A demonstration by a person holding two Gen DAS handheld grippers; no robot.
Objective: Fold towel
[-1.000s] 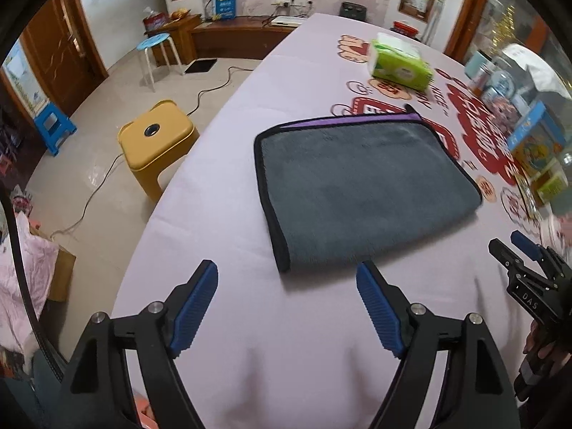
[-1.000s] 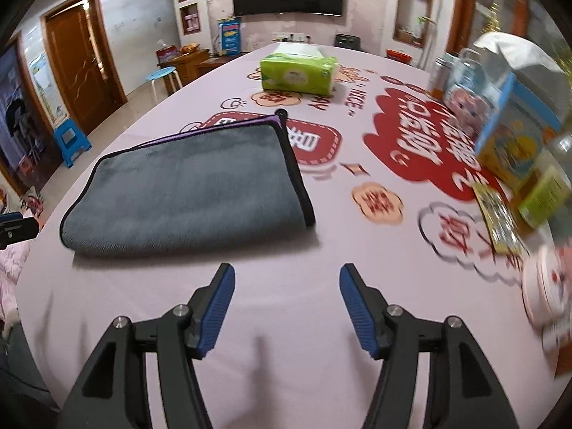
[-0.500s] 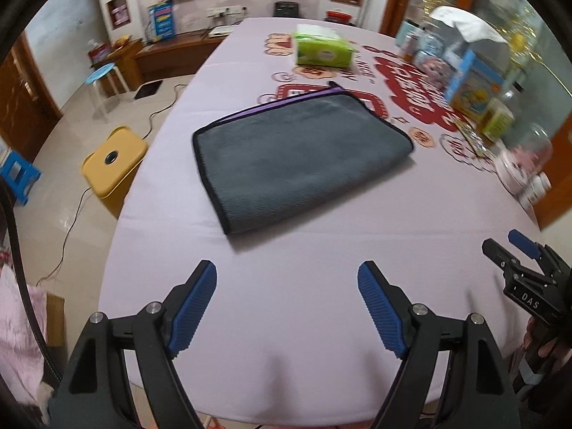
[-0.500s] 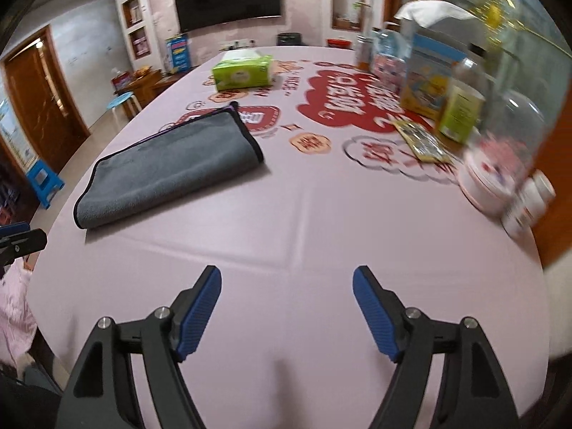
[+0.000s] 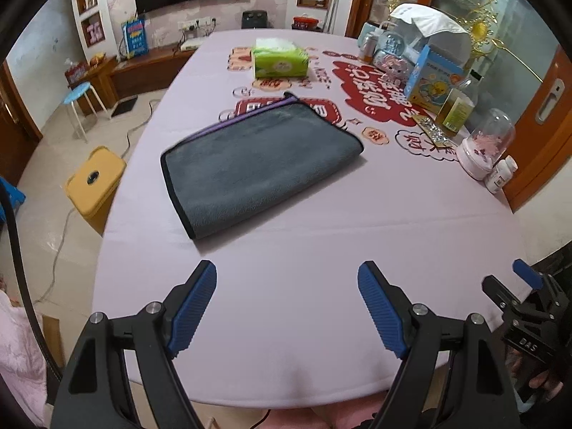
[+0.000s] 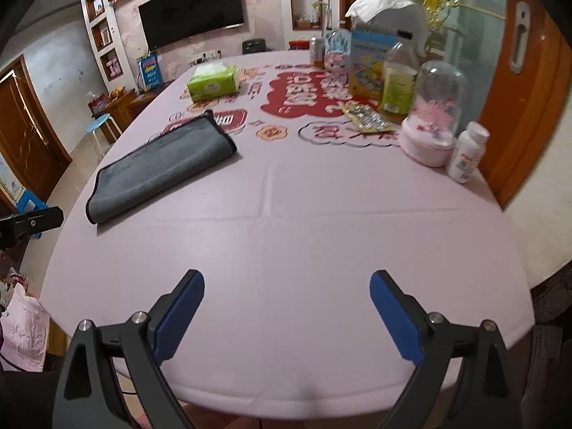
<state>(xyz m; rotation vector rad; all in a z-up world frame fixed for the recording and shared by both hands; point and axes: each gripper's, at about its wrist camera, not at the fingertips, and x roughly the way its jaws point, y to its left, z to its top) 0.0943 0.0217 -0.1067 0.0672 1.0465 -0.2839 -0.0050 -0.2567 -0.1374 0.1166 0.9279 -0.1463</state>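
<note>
A grey towel [image 5: 261, 164] with black and purple edging lies folded flat on the pink tablecloth [image 5: 304, 286]. It also shows in the right wrist view [image 6: 161, 168], to the left. My left gripper [image 5: 287, 279] is open and empty, held back near the table's front edge, well short of the towel. My right gripper [image 6: 286, 286] is open and empty near the front edge too. The right gripper also shows at the lower right of the left wrist view [image 5: 514, 286].
A green tissue box [image 5: 279, 61] stands behind the towel. Boxes, bottles and a glass dome [image 6: 434, 114] crowd the right side of the table. A yellow stool [image 5: 93, 182] and a blue stool [image 5: 79, 89] stand on the floor at the left.
Both grippers have pulled back from the towel toward the table's front edge and risen. The towel lies where it was, folded.
</note>
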